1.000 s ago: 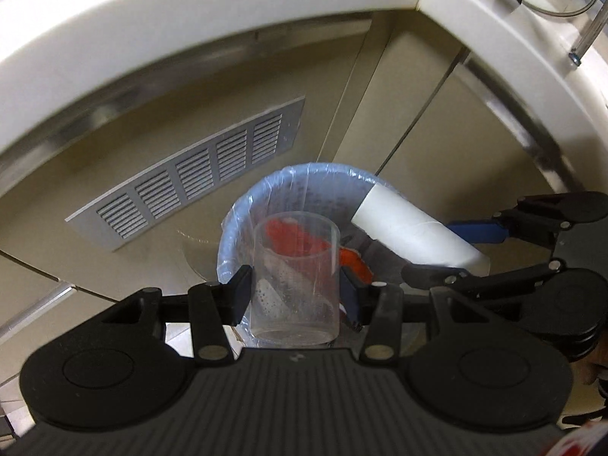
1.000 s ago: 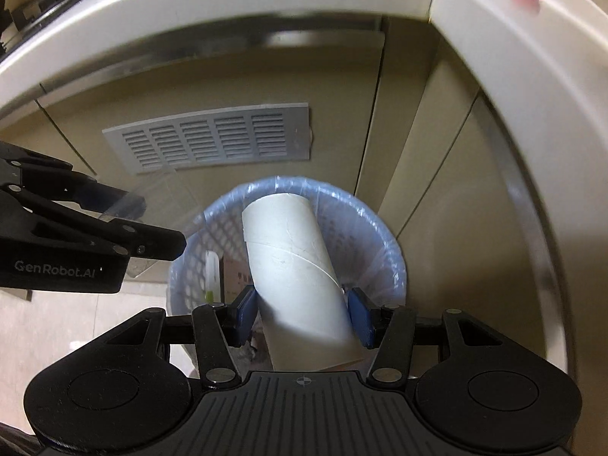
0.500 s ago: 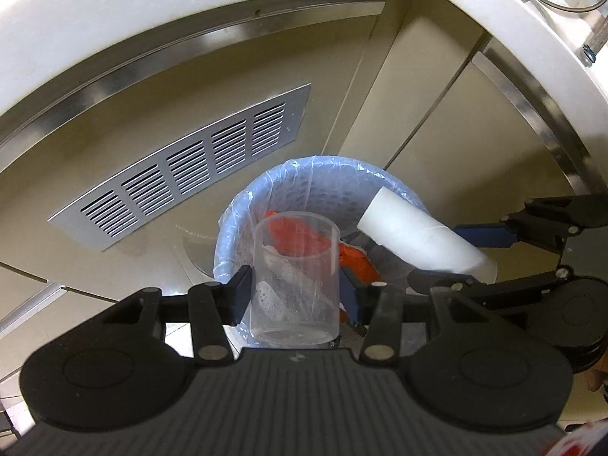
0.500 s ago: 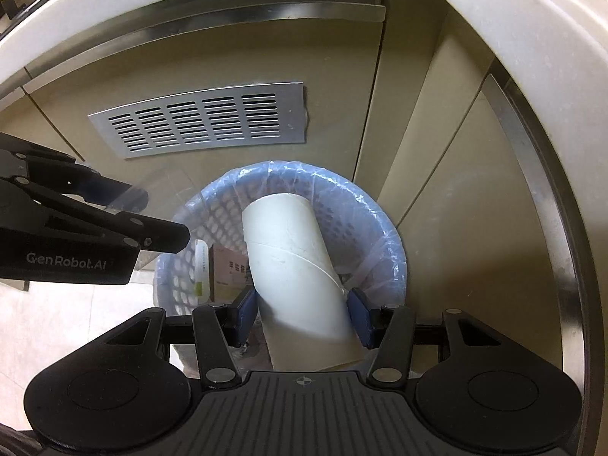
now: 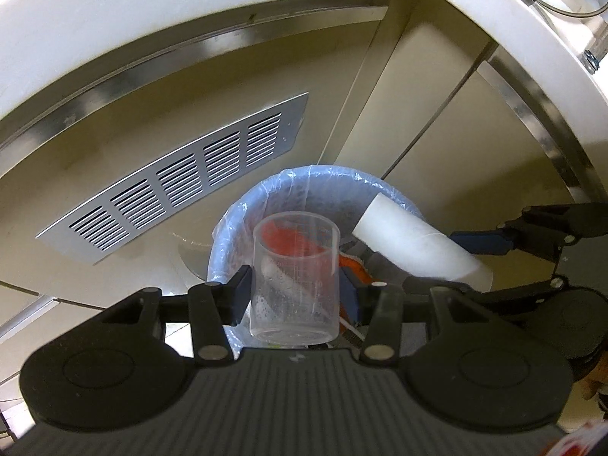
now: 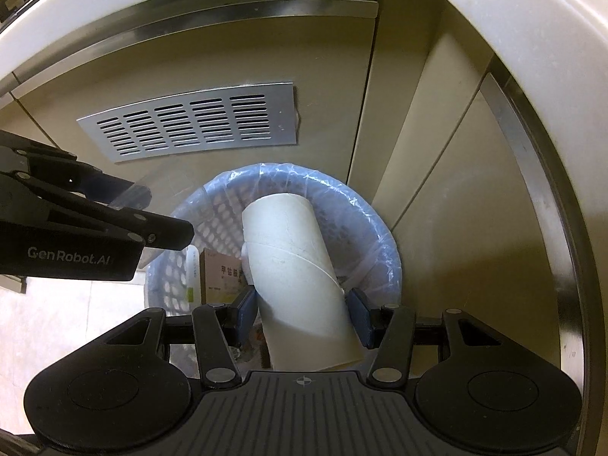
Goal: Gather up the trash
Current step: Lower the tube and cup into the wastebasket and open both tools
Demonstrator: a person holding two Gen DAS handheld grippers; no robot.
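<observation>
This looks like a laboratory or clinic workroom. A thick white rounded countertop with a steel trim band sits over beige cabinet doors, one fitted with a slotted silver metal vent plate. On the floor before them stands a white lattice plastic wastebasket lined with a clear bluish bag, holding a small printed cardboard box.

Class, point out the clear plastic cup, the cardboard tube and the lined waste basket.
clear plastic cup (image 5: 294,285), left wrist view, its side wall.
cardboard tube (image 6: 296,266), right wrist view, mid-body.
waste basket (image 6: 380,235), right wrist view, its bag-covered right rim.
</observation>
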